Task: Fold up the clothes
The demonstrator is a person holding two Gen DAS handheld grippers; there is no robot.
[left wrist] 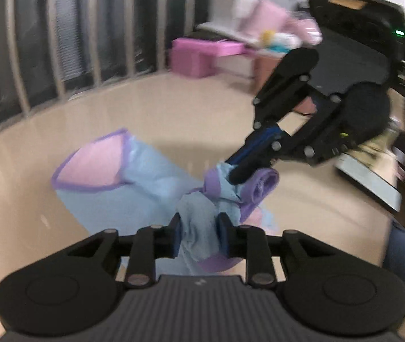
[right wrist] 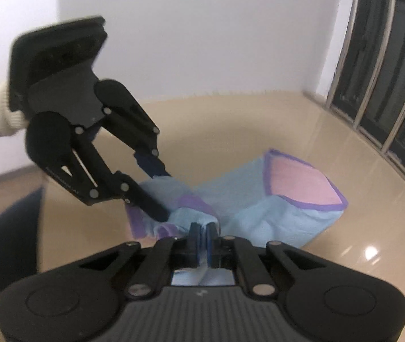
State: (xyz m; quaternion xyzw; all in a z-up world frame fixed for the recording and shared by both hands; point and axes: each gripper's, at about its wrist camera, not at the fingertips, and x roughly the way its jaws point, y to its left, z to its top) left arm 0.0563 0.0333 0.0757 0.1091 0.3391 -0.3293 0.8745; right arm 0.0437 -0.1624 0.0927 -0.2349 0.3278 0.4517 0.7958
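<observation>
The left gripper (left wrist: 198, 228) pinches a bunched fold of the blue garment (left wrist: 134, 196), which lies on the beige tabletop (left wrist: 174, 114). Just beside it, the right gripper (right wrist: 202, 235) clamps narrow on the same garment's edge.

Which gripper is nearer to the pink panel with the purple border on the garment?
Neither clearly; the views do not settle it. The left gripper and right gripper both clamp bunched blue fabric of the garment, close together, away from the pink panel.
</observation>
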